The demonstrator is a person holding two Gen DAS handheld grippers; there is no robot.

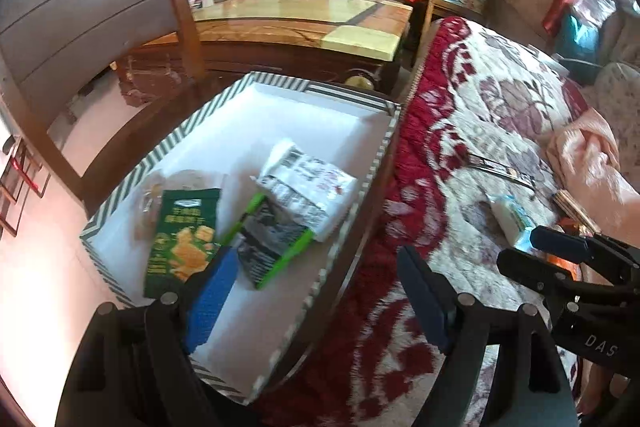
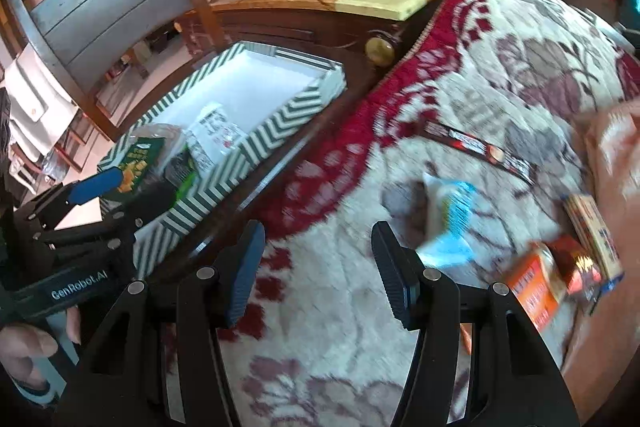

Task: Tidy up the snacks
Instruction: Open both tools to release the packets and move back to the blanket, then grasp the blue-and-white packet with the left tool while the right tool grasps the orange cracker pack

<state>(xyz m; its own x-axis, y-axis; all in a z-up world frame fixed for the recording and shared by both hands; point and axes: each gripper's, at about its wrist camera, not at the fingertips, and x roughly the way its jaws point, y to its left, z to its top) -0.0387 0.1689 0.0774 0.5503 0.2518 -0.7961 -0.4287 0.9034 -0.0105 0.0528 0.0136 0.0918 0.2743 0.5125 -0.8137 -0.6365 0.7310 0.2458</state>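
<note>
A striped box [image 1: 236, 93] with a white inside holds a green cracker bag [image 1: 184, 235], a black-and-green packet [image 1: 272, 243] and a white packet [image 1: 308, 187]. My left gripper [image 1: 316, 291] is open and empty over the box's right edge. My right gripper [image 2: 316, 275] is open and empty above the blanket, also seen in the left wrist view [image 1: 536, 251]. On the blanket lie a white-and-blue packet [image 2: 448, 219], a long dark bar [image 2: 480, 151], an orange packet [image 2: 536, 287] and a small box [image 2: 596, 239].
The striped box [image 2: 280, 115] stands on a dark wooden seat beside the red-and-cream floral blanket [image 2: 500, 67]. A wooden chair back [image 1: 80, 7] rises at the left. A marble-topped cabinet [image 1: 304, 15] with photos and ornaments stands behind.
</note>
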